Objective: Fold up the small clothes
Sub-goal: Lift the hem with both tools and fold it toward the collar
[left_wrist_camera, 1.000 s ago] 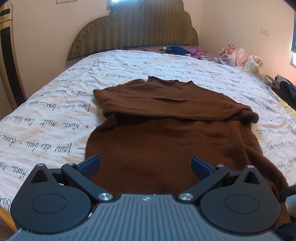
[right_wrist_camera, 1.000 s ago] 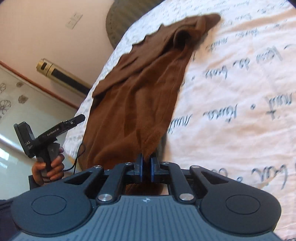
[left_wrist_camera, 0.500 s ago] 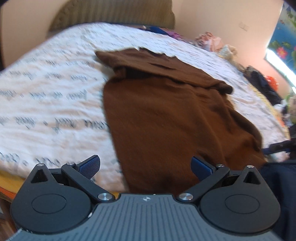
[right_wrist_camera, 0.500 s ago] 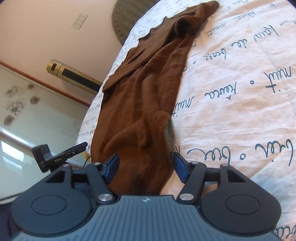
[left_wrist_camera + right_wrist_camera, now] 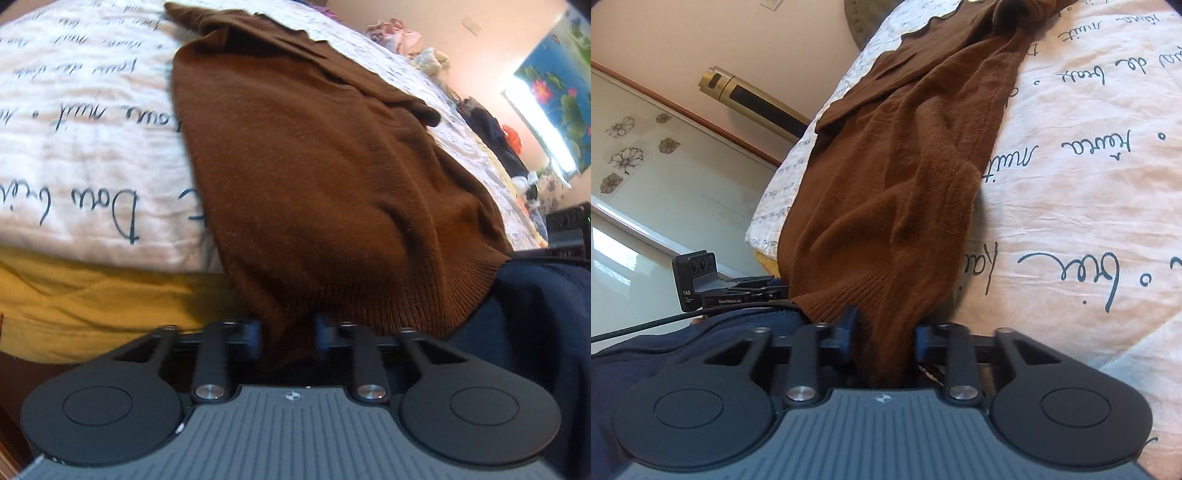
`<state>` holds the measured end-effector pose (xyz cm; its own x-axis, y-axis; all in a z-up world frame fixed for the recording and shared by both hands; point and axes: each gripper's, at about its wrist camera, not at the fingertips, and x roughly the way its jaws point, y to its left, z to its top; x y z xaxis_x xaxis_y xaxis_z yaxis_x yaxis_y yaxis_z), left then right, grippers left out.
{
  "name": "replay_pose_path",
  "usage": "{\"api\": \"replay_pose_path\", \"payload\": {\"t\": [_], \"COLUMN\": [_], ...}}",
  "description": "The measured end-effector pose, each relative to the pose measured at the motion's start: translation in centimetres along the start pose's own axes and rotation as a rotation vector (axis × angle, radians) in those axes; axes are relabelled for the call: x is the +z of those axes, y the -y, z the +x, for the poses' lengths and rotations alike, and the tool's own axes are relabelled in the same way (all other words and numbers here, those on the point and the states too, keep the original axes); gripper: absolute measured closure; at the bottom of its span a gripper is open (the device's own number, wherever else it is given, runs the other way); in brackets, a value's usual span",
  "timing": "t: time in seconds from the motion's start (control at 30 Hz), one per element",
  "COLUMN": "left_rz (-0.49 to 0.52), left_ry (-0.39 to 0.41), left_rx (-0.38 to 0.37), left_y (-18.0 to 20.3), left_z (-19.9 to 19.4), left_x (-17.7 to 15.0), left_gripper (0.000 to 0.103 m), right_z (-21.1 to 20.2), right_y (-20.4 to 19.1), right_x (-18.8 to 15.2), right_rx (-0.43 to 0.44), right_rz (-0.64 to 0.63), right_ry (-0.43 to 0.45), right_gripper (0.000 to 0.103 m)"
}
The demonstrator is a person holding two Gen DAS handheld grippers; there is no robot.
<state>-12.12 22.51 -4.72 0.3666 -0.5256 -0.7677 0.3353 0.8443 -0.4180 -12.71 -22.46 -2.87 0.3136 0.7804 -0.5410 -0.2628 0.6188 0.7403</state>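
We have the brown sweater [image 5: 332,177] spread lengthwise down the bed [image 5: 85,122], running from the top of the left wrist frame to its ribbed hem at the bottom centre, where it hangs over the bed's near edge. The white quilt with its looping dark script fills the left side of that frame, a yellow sheet [image 5: 92,291] showing beneath it at lower left.

Our left gripper [image 5: 286,338] sits at bottom centre, its jaws having just been closing, and a corner of the hem is pinched between the blue pads. Dark navy fabric [image 5: 535,314] crowds the lower right.

Over in the right wrist view, the sweater [image 5: 905,177] streams from top centre down to the bottom middle, the quilt [image 5: 1089,184] to its right. Our right gripper [image 5: 884,338] has the other hem corner bunched between its pads; those jaws have just been closing too, and they are clamped on the knit. At middle left of that frame we see the left gripper [image 5: 738,291] side-on against the hem, and a gold and black column [image 5: 750,96] stands by the wall at upper left.
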Motion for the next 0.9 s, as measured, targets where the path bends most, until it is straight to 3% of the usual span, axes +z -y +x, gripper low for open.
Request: {"api": "replay_pose_path", "payload": {"t": [0.03, 0.17, 0.4, 0.6, 0.9], "left_rz": [-0.008, 0.070, 0.122, 0.171, 0.071], "left_ry": [0.006, 0.070, 0.302, 0.357, 0.403], "left_rx": [-0.013, -0.031, -0.100, -0.065, -0.037], "left_y": [-0.1, 1.5, 4.7, 7.1, 5.7], "left_z": [-0.1, -1.9, -6.0, -5.5, -5.7], "left_x": [0.0, 0.2, 3.9, 7.9, 11.9], "left_gripper": [0.099, 0.100, 0.100, 0.100, 0.100], "right_z": [0.0, -0.8, -3.0, -3.5, -3.7], "right_y": [-0.2, -1.3, -4.2, -4.7, -3.9], "right_x": [0.0, 0.2, 1.8, 4.5, 8.7], "right_rx": [-0.008, -0.029, -0.011, 0.005, -0.039], "right_rz": [-0.009, -0.063, -0.140, -0.155, -0.126], "right_ry": [0.005, 0.038, 0.166, 0.253, 0.358], "right_gripper": [0.087, 0.094, 0.094, 0.095, 0.094]}}
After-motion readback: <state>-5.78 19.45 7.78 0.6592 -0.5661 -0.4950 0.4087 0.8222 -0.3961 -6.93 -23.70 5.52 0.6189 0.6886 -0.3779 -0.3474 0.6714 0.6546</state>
